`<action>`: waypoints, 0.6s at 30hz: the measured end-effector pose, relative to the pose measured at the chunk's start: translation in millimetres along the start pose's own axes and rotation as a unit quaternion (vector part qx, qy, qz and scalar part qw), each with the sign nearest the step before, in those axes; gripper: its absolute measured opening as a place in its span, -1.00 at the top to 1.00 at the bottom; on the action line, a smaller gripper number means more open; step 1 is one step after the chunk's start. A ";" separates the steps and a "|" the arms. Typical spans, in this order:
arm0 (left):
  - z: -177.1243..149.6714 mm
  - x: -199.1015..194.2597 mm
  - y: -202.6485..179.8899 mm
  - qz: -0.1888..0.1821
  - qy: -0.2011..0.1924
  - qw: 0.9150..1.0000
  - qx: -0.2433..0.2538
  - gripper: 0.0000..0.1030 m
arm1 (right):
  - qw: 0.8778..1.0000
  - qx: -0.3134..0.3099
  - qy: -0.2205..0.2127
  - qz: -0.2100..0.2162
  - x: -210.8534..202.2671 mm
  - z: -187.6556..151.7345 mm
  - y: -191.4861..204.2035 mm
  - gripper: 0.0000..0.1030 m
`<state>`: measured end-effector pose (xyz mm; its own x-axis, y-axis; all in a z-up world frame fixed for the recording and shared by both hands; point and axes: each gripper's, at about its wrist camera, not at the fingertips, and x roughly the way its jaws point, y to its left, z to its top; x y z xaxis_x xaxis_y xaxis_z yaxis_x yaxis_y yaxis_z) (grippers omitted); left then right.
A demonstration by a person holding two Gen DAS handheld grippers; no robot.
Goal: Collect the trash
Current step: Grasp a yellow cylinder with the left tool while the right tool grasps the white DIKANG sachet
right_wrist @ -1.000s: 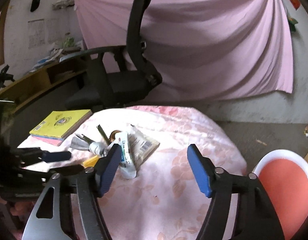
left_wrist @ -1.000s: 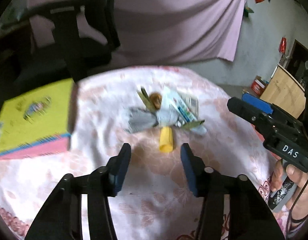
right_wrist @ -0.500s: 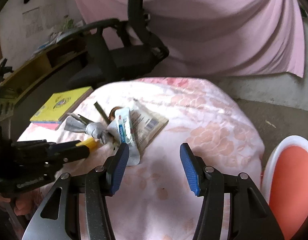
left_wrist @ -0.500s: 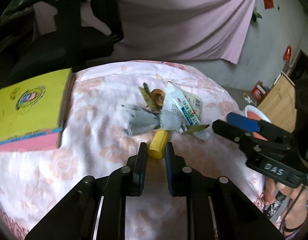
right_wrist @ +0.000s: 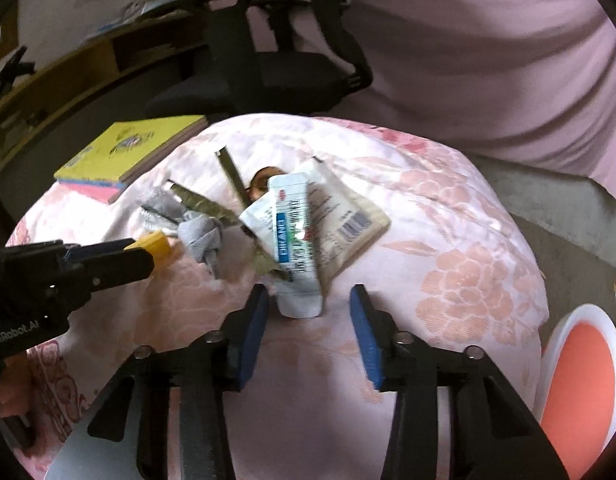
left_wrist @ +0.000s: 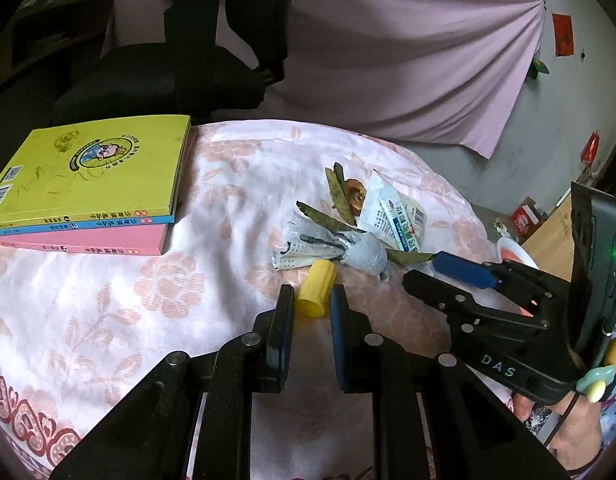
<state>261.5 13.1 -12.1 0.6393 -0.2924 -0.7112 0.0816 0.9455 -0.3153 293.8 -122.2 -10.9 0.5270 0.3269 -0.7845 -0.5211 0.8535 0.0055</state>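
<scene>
Lying between the left tool's (left_wrist: 311, 312) jaws, yellow cap (left_wrist: 317, 288) points away.

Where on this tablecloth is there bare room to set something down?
Bare cloth lies between the books and the trash pile, and right of the white tube toward the table's edge. It is crowded around the yellow cap.
</scene>
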 end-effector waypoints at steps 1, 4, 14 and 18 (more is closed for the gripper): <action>0.4 0.7 0.9 -0.003 0.001 1.000 -0.003 0.72 | 1.000 -0.002 0.001 0.001 0.6 0.4 0.4 0.30; 1.2 1.4 2.4 -0.006 0.001 1.000 -0.004 0.72 | 1.000 -0.006 0.003 0.010 1.1 1.2 1.3 0.57; -3.1 -4.5 1.4 -0.003 -0.012 1.000 0.002 0.72 | 1.000 -0.001 -0.018 0.021 -3.2 -2.7 0.6 0.63; -6.5 -15.9 2.0 -0.008 -0.038 0.999 0.003 0.72 | 0.999 0.009 -0.052 0.014 -17.8 -6.1 -5.8 0.63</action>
<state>246.5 18.8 -5.5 0.6936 -0.2961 -0.6566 0.0969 0.9417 -0.3222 283.4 -135.4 -0.8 0.5795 0.3908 -0.7152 -0.5254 0.8500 0.0387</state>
